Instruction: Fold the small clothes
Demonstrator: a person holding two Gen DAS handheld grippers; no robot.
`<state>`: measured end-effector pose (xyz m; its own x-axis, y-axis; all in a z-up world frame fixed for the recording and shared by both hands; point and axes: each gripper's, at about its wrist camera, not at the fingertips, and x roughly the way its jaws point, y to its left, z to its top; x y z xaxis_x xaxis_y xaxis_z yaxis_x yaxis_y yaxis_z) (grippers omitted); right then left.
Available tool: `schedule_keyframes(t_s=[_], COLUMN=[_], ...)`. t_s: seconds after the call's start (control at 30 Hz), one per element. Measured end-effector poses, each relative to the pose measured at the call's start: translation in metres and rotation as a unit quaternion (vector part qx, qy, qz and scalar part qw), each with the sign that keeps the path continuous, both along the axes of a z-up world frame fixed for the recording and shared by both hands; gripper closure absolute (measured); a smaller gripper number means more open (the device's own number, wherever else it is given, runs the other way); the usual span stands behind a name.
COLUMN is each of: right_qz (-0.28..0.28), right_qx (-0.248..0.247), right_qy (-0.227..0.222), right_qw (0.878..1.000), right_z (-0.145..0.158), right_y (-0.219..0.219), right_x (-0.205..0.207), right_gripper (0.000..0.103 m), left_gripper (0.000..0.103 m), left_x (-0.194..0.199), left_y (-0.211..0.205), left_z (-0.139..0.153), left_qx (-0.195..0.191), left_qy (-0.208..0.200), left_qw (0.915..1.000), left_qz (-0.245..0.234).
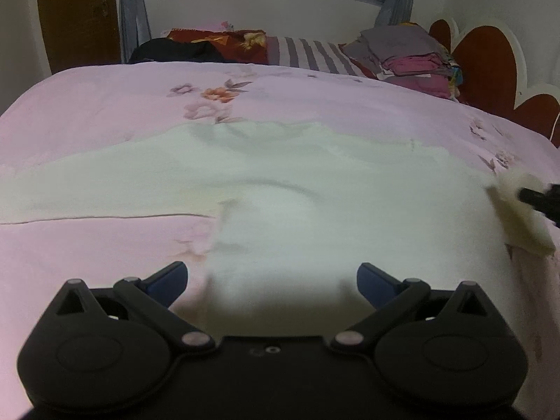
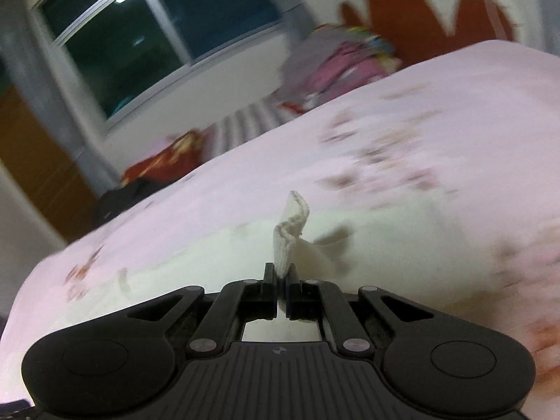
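Item: pale cream-white soft cotton garment (image 1: 280, 182), spread flat across the near middle of the pink floral bedspread (image 1: 105, 105).

Right black two-finger gripper (image 2: 281, 274): jaws closed narrow on a ribbed hem corner of the garment (image 2: 290, 231), which stands up between them. In the left wrist view this lifted corner (image 1: 514, 210) sits at the garment's right edge.

Left black two-finger gripper (image 1: 272, 276): jaws spread wide, holding nothing, poised low over the garment's near edge.

Step in hand, by judgement: start of a fold, one corner lifted and the matching near portion not yet gripped. The next move probably calls for the left jaws to close on the near edge, then both carrying cloth across together.

Edges: the garment's left edge lies flat; the right wrist view is motion-blurred, so its far outline is uncertain.

Open room: bare bedspread beyond and to the left. Stack of folded grey and magenta clothes (image 1: 409, 56) and striped pillow (image 1: 308, 54) lie well apart at the far end of the bed.
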<state>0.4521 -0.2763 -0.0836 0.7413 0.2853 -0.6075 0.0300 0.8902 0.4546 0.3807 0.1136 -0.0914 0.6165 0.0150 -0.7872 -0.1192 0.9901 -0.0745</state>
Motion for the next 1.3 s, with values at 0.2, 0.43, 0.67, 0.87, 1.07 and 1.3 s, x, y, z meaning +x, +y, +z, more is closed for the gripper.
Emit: schedule_keyframes(t_s=[0.2,0.43,0.67,0.87,1.07,1.3], right_qz=[0.085,0.165,0.215,0.196,0.134,0.078], right_qx=[-0.023,-0.031,-0.099,-0.094,-0.053,-0.059], right_qy=[0.000,-0.002,0.002,-0.039,-0.004,0.027], right_qw=[0.996,0.986,0.972,0.975,0.990,0.995], right_z=[-0.013,-0.031,-0.052,-0.041,-0.039,-0.041], right_y=[0.118,0.209,0.259,0.218,0.130,0.046], right_x=[0.018,0.020,0.017,-0.002,-0.013,-0.031], right_gripper=[0.100,0.100,0.076,0.046,0.077,0.083], left_gripper=[0.000,0.000,0.001,0.012,0.055,0.087], left_x=[-0.006,-0.010,-0.007,0.011,0.051,0.097], left_y=[0.049,0.078,0.077,0.050,0.019,-0.006], left_z=[-0.003,-0.004,-0.002,0.001,-0.022,-0.052], left_qx=[-0.026,-0.021,-0.018,-0.044,-0.166,-0.196], left_qy=[0.001,0.001,-0.001,-0.025,-0.010,0.008], left_qw=[0.9994,0.9990,0.9988,0.9985,0.9858,0.9802], left_qz=[0.023,0.038,0.045,0.021,-0.022,-0.030])
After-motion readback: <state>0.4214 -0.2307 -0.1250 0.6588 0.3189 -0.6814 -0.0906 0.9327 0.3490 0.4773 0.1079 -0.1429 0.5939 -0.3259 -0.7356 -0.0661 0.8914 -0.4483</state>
